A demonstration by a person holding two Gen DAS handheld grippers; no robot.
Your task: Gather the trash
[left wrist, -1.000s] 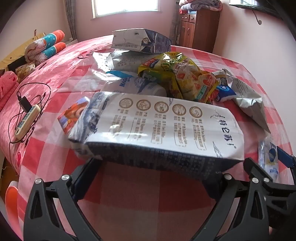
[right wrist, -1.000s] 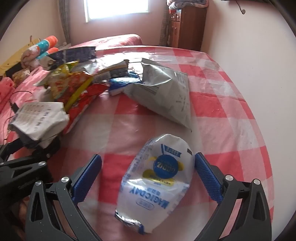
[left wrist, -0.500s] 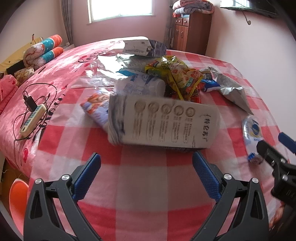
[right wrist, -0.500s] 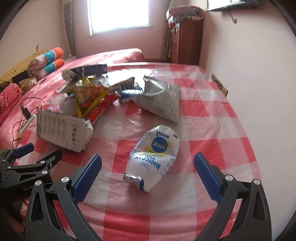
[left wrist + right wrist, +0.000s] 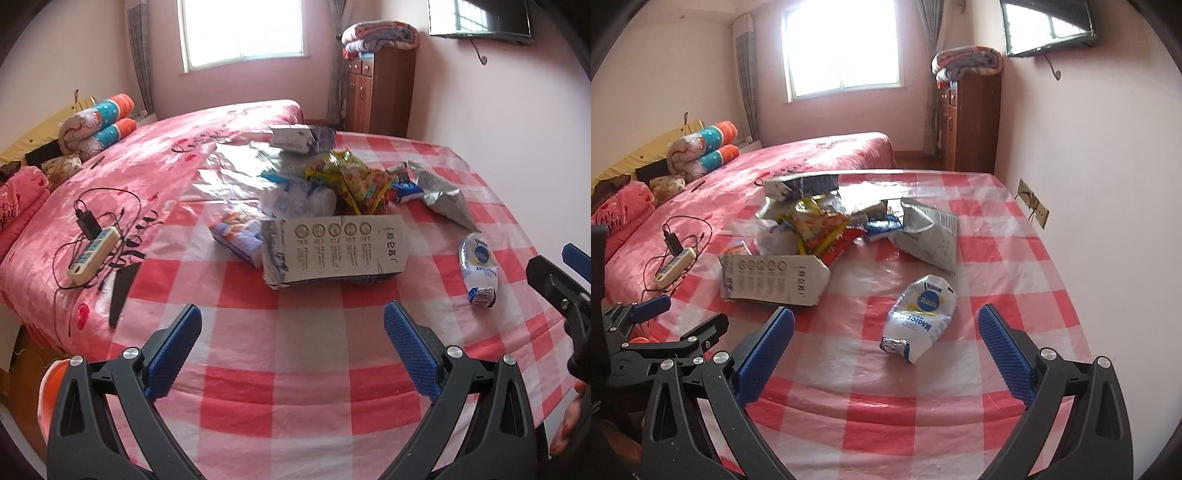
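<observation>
A heap of snack wrappers lies on the red-and-white checked cloth [image 5: 295,373]. Nearest is a grey-and-white printed bag [image 5: 336,249] [image 5: 772,282] on its side. A white pouch with a blue and yellow logo [image 5: 477,267] [image 5: 921,319] lies apart to the right. Behind sit yellow-red wrappers [image 5: 360,182] [image 5: 820,223] and a silver bag [image 5: 441,197] [image 5: 929,236]. My left gripper [image 5: 291,343] hangs open and empty, well back from the printed bag. My right gripper [image 5: 886,354] is open too, with the white pouch just beyond its fingertips.
A power strip with a charger and cables [image 5: 92,249] [image 5: 674,267] rests on the pink bedspread at left. Rolled bedding [image 5: 98,127] lies at the bed's head. A wooden cabinet [image 5: 376,90] stands by the far wall. A wall socket [image 5: 1032,206] is at right.
Both grippers have pulled back and up from the bed. The left one has let go of the printed bag, which now lies on the cloth. The white pouch now lies beyond the right fingertips.
</observation>
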